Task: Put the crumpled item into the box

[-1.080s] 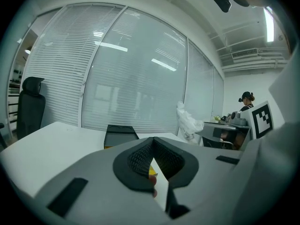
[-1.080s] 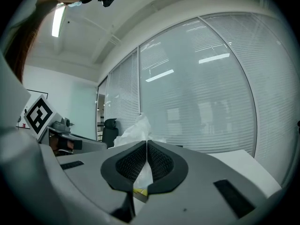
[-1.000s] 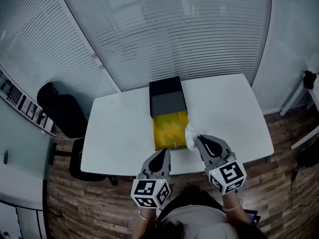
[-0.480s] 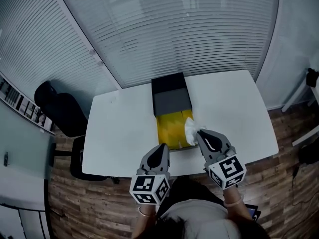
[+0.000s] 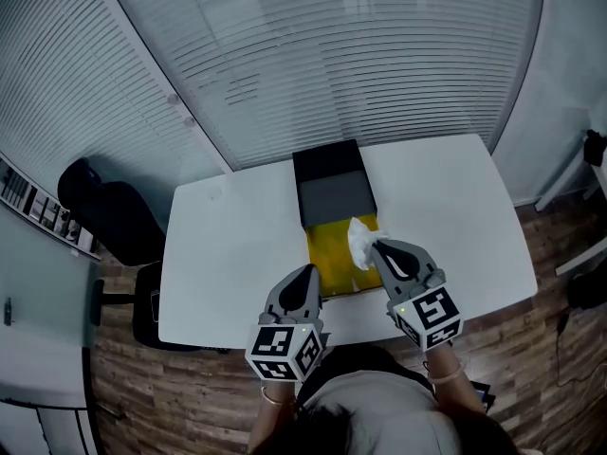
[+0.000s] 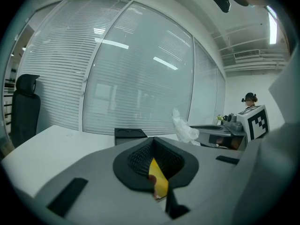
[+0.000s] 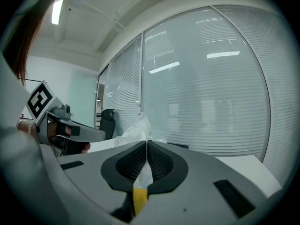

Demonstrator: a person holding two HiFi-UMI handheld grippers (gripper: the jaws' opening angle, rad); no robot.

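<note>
A white crumpled item [image 5: 359,242] is pinched in my right gripper [image 5: 377,247], which is shut on it. It hangs over the right part of the open box's yellow inside [image 5: 330,262]. The box's black lid [image 5: 332,183] lies at the far end. In the right gripper view the crumpled item [image 7: 136,130] sticks up past the closed right gripper [image 7: 146,146]. My left gripper [image 5: 307,275] is shut on nothing, near the box's front left corner. From the left gripper [image 6: 152,146] I see the crumpled item [image 6: 183,128] raised at the right.
The box rests on a white table [image 5: 228,245] in front of a wall of window blinds. A black office chair [image 5: 109,211] stands off the table's left end. Wooden floor surrounds the table.
My right gripper has carried the crumpled item from the box's right edge to above its yellow inside. The left gripper has stayed near the box's front.
</note>
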